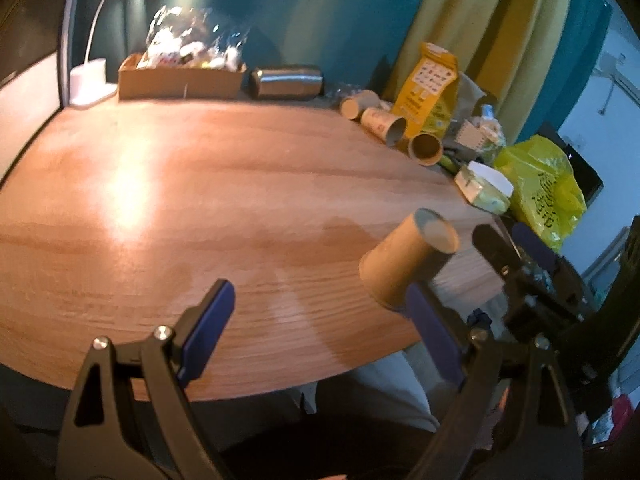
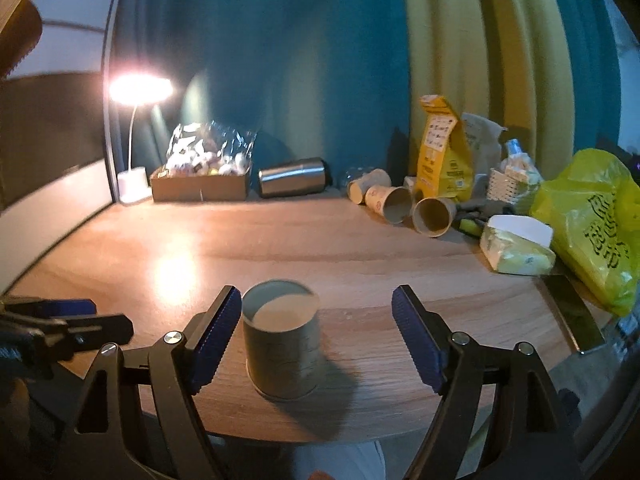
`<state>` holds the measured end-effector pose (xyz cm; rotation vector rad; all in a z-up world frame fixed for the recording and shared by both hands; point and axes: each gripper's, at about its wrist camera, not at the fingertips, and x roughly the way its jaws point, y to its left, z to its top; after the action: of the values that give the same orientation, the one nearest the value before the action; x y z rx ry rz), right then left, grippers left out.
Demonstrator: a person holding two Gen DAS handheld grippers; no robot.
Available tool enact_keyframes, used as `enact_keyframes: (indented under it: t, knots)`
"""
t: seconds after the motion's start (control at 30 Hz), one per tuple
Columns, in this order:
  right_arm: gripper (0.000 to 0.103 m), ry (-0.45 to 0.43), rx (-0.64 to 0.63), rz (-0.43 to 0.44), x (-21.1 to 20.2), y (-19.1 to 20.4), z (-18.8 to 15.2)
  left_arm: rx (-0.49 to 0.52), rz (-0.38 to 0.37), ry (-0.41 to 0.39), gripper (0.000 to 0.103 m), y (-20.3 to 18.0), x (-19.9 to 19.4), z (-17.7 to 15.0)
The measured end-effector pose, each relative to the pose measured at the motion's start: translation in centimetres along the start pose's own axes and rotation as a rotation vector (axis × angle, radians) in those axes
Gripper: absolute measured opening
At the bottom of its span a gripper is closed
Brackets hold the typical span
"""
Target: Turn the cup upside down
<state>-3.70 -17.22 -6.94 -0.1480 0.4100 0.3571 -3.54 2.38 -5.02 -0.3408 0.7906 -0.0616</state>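
A brown paper cup [image 2: 282,344] stands upside down on the wooden table [image 2: 360,256] near its front edge, base up. My right gripper [image 2: 316,320] is open around it, the left finger [image 2: 212,340] close beside the cup, the right finger [image 2: 416,340] well apart from it. In the left wrist view the same cup [image 1: 404,256] shows at the right, just past my open, empty left gripper [image 1: 320,312], with the right gripper [image 1: 516,256] beyond it. The left gripper [image 2: 60,320] shows at the left edge of the right wrist view.
Three paper cups [image 2: 400,200] lie on their sides at the back right, by a yellow bag [image 2: 442,152], a yellow plastic bag [image 2: 592,220] and a packet [image 2: 516,248]. A steel tumbler [image 2: 294,176], a cardboard box [image 2: 200,184] and a lamp [image 2: 132,176] stand at the back.
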Motion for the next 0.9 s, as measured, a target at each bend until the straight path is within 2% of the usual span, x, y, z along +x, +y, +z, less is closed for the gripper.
enact_keyframes:
  t: [0.17,0.4,0.9]
  knots:
    - [0.081,-0.029,0.019,-0.011,-2.0,-1.4,0.6,0.040,0.028,-0.066,0.089,-2.4,-1.7,-0.1]
    - [0.081,-0.051,0.068,-0.026,-4.0,-3.8,1.0,0.156,0.066,-0.180,0.089,-5.8,-4.3,-0.5]
    - [0.081,-0.004,0.121,-0.025,-5.3,-5.4,0.9,0.186,0.125,-0.217,0.089,-6.3,-5.8,-0.2]
